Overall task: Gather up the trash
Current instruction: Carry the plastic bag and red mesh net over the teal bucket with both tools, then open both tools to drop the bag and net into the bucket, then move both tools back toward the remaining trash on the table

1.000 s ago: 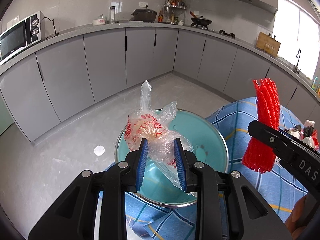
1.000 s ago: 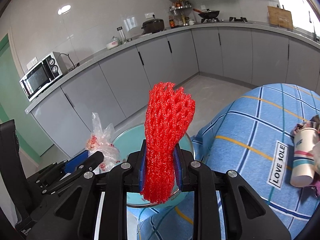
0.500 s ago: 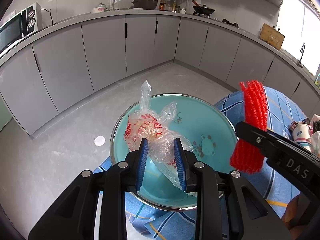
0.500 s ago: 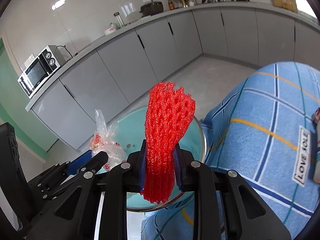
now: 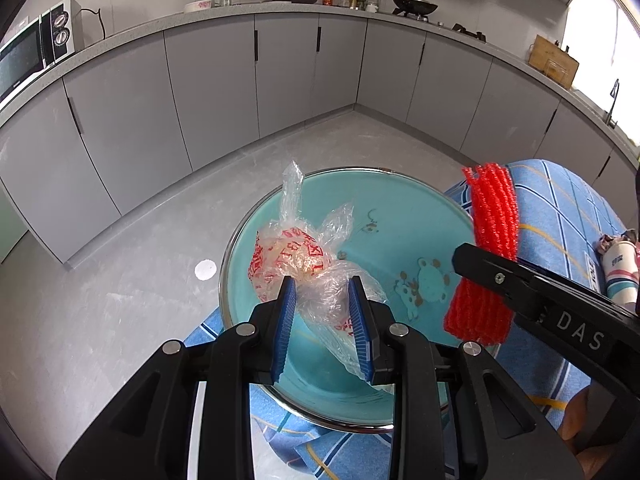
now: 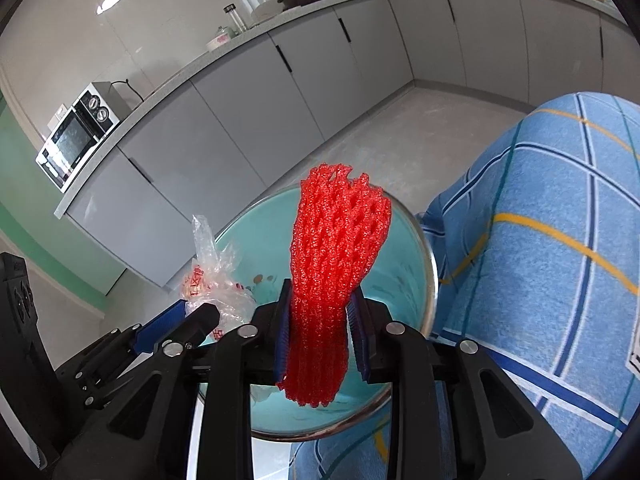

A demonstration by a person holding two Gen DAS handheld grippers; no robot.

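My left gripper (image 5: pixel 322 284) is shut on a crumpled clear plastic bag with red print (image 5: pixel 288 256), which hangs over the left half of a teal basin with a metal rim (image 5: pixel 420 208). In my right gripper (image 6: pixel 320 292) a red foam net sleeve (image 6: pixel 336 240) stands upright between the blue pads, which still touch it while the jaws are opening. It hangs over the same basin (image 6: pixel 400 280). The net (image 5: pixel 494 208) also shows at the right of the left wrist view, and the bag (image 6: pixel 208 280) at the left of the right wrist view.
The basin rests at the edge of a table under a blue plaid cloth (image 6: pixel 540 240). A paper cup (image 5: pixel 620 276) lies on the cloth at the far right. Grey kitchen cabinets (image 5: pixel 208 92) and a grey floor lie beyond, with a microwave (image 6: pixel 76 136) on the counter.
Both grippers have come down and forward over the basin, which now fills more of each view. The net has moved in over the basin's right side. The bag stays gripped.
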